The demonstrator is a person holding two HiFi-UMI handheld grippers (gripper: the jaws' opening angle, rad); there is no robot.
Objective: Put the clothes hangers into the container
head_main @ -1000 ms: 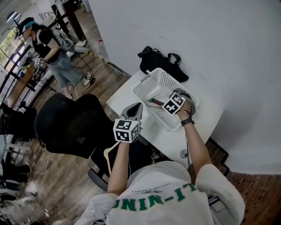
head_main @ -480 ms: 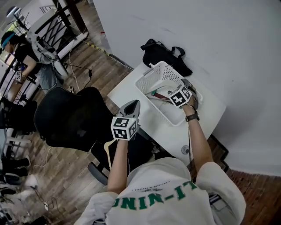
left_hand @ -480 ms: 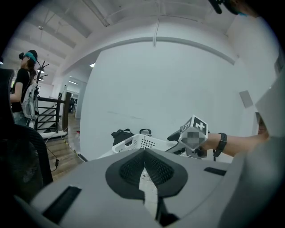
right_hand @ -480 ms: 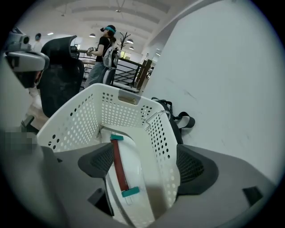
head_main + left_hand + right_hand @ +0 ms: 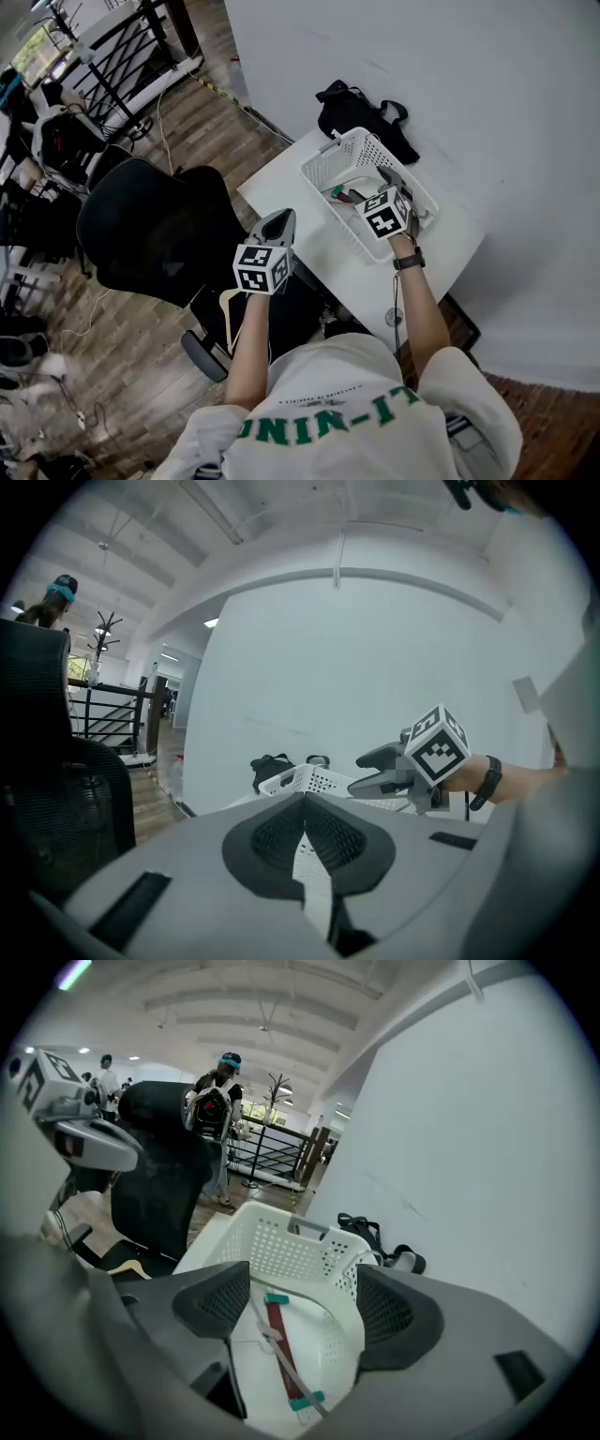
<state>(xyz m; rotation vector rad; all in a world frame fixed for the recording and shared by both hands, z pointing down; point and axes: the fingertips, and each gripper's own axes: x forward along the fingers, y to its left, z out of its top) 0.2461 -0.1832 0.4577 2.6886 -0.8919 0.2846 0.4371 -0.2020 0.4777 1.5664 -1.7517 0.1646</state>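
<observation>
The white table (image 5: 375, 281) bears the white basket (image 5: 323, 173); a black chair (image 5: 150, 234) stands left of it and a black bag (image 5: 361, 108) lies beyond. My right gripper (image 5: 305, 1302) has risen from inside the basket, and its jaws have just spread, empty. The red hanger (image 5: 281, 1340) lies on the basket floor. My left gripper (image 5: 303, 803), pressed together and empty, hovers above a wooden hanger (image 5: 228, 317) on the chair.

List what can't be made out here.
- Head view: the right gripper covers most of the basket's inside, hiding any hangers there.
- Right gripper view: the red hanger's near end is cut off by that gripper's body.
- Head view: the wooden hanger on the chair is mostly behind the left arm.
</observation>
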